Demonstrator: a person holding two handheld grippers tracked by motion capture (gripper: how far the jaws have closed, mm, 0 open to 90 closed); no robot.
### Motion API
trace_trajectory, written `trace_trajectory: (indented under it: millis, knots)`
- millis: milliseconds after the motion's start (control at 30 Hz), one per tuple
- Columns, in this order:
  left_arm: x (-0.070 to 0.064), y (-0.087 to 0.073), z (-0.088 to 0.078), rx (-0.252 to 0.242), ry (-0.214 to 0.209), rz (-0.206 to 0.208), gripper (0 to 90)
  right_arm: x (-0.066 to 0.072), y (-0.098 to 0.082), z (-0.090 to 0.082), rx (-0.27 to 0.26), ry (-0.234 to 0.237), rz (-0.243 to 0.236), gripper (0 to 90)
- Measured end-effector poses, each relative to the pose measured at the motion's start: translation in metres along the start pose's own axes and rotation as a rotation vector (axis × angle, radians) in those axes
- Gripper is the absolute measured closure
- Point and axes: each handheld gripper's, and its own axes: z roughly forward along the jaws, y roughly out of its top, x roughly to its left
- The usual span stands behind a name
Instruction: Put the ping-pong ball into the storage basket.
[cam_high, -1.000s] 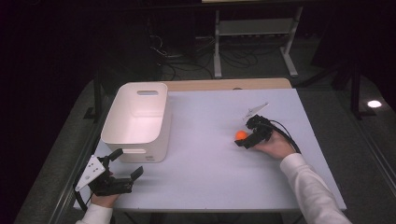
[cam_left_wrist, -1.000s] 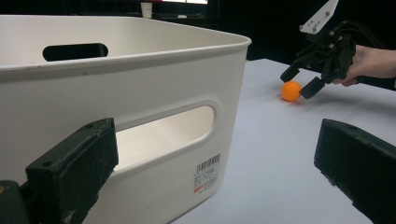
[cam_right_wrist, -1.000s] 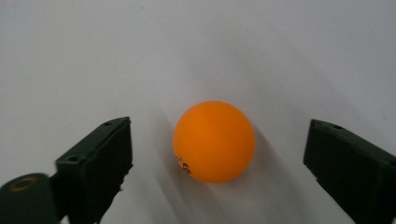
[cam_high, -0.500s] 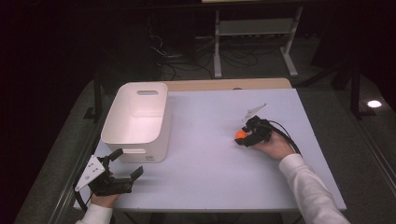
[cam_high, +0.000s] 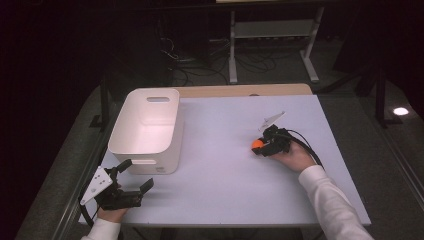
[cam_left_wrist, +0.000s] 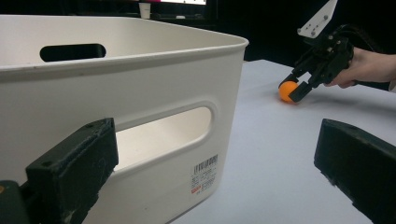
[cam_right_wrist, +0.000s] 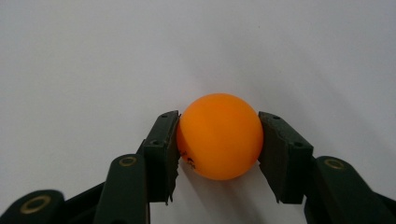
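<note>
- Room: dark surroundings, with a metal rack and loose cables on the floor beyond the far edge. The tabletop (cam_high: 225, 190) is a smooth, matte, pale sheet, flat and uncluttered.
- Largest item: a white bin (cam_high: 146, 129) stands upright on the left part of the tabletop. It is rigid moulded plastic with rounded corners, slot handles cut into its end walls and a barcode label low on the near wall. Its interior appears empty.
- Left claw (cam_high: 134, 186): rests at the near left corner, just in front of the bin. Its black blocky jaws stand wide apart with nothing between them.
- Right claw (cam_high: 260, 148): positioned on the right part of the tabletop, well apart from the bin, tilted down toward the surface. Its jaws have just been closing and now press on both sides of the ball, gripping it.
- Smallest item: an orange ball (cam_right_wrist: 219, 135), smooth, glossy and round, with a small dark print mark low on its left side. It sits on the tabletop between the right claw's pads, which touch it on opposite flanks.
- Step in hand, as judged: the grasp is made and the lift is not yet begun.
- Next move, as judged: a clean lift, a carry leftward over the bin's rim, then release. The ball is hard and slick, so it could squirt out if the grip is off-centre.
</note>
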Motion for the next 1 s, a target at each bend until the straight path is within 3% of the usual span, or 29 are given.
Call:
trace_trajectory:
  millis: [1000]
  knots:
    - [0.0, 0.0, 0.0, 0.0, -0.001, 0.004, 0.0, 0.011, 0.013, -0.039, -0.119, 0.018, -0.01, 49.4]
